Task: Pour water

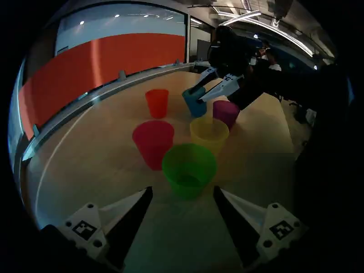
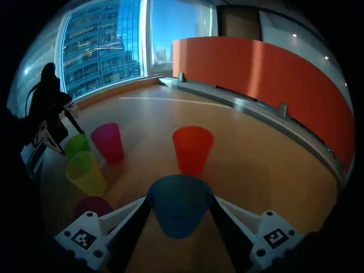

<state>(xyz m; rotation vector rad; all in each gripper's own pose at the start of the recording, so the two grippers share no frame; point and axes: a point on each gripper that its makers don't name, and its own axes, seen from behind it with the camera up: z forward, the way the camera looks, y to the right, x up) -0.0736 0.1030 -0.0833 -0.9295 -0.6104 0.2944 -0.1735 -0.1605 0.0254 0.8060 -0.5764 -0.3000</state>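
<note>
A green cup (image 1: 189,168) stands upright just ahead of my left gripper (image 1: 182,190), whose fingers are spread wide on either side of its base without touching it; the gripper is open. Behind it stand a red-pink cup (image 1: 154,143), a yellow cup (image 1: 209,134), an orange cup (image 1: 157,102) and a purple cup (image 1: 225,113). My right gripper (image 2: 179,200) is shut on a blue cup (image 2: 179,209), both fingers pressing its sides. From across the table that blue cup (image 1: 194,101) looks slightly tilted beside the purple one.
All the cups sit on a wide wooden table (image 1: 91,154). An orange wall panel (image 2: 282,77) runs along its far edge, behind a metal rail (image 2: 255,107). A person (image 2: 45,100) stands at the left by the green cup (image 2: 76,145). Bare table lies right of the orange cup (image 2: 193,148).
</note>
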